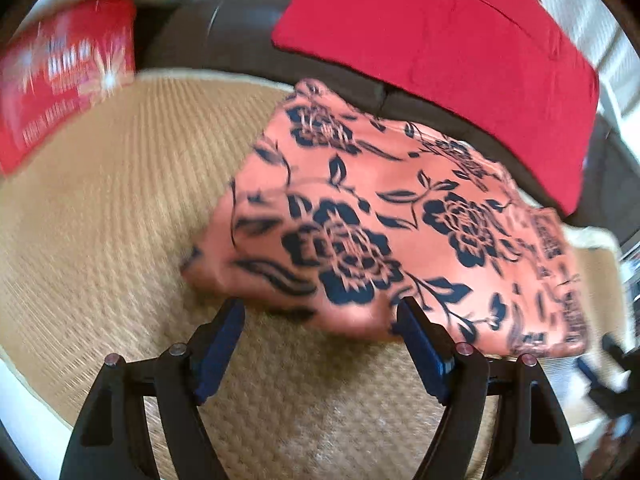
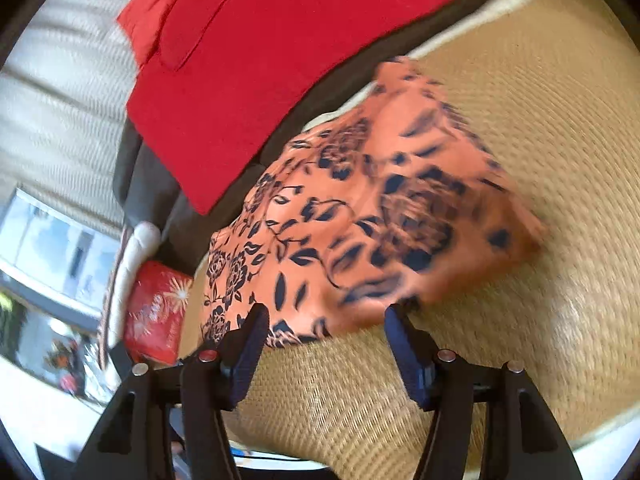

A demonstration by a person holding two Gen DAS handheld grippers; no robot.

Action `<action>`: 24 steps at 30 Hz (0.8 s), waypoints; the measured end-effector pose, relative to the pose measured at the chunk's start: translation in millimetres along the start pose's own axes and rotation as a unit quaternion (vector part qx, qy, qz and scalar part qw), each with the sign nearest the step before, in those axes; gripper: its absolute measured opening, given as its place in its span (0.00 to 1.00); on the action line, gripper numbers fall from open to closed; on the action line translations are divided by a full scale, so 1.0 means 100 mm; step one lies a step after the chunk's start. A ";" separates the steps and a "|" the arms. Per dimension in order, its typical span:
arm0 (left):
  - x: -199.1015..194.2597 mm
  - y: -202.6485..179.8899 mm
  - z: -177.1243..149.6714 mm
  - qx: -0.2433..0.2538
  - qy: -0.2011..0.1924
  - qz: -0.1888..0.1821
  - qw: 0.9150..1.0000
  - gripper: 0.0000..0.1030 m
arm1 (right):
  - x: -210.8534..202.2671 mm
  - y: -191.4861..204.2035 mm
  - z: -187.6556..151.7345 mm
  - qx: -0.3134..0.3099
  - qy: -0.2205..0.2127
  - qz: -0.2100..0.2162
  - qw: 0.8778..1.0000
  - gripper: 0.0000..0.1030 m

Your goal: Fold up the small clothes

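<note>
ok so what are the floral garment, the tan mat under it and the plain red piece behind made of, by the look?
Orange garment with dark floral print: thin woven cloth, faintly sheeny, draping in soft folds; possibly synthetic or satin-like, blur leaves it open.
Tan woven mat: looks like straw or rattan, ribbed weave, slight gloss.
Plain red cloth piece: matte, heavier fabric with a stitched flap; likely cotton.

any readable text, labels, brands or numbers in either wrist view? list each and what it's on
Nothing can be quoted with confidence.
Red packet: large pale lettering and a smaller line of characters beneath, both too motion-blurred to read in the left wrist view.
Same red packet in the right wrist view: pale script, too small and blurred to read.
Floral garment: block pattern along one edge, not legible as text.
Red cloth: no print visible.
</note>
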State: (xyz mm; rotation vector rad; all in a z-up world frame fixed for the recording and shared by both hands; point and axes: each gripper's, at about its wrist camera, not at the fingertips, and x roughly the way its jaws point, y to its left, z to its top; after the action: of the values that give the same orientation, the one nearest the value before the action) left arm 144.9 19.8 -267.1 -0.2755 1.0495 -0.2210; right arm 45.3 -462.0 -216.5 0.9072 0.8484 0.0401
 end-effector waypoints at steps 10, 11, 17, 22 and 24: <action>0.10 0.34 0.10 -0.138 0.001 -0.063 0.988 0.78 | -0.13 -0.60 0.18 0.130 -0.040 -0.004 0.991 0.69; 0.12 0.33 0.12 -0.142 0.000 -0.071 0.987 0.78 | -0.09 -0.62 0.22 0.134 -0.039 0.000 0.990 0.69; 0.26 0.38 0.28 -0.181 -0.024 -0.109 0.977 0.76 | 0.19 -0.61 0.37 0.162 -0.053 0.036 0.985 0.69; 0.29 0.33 0.40 -0.160 -0.047 -0.101 0.981 0.41 | 0.40 -0.48 0.48 0.155 -0.071 0.047 0.984 0.68; 0.34 0.35 0.39 -0.146 -0.045 -0.087 0.984 0.28 | 0.48 -0.39 0.53 0.134 -0.082 0.024 0.987 0.50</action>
State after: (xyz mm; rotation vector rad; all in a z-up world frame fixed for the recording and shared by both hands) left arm 197.1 47.1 -288.1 -0.6381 0.9684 -0.2082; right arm 101.1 -505.0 -257.4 1.1669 0.6884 -0.1080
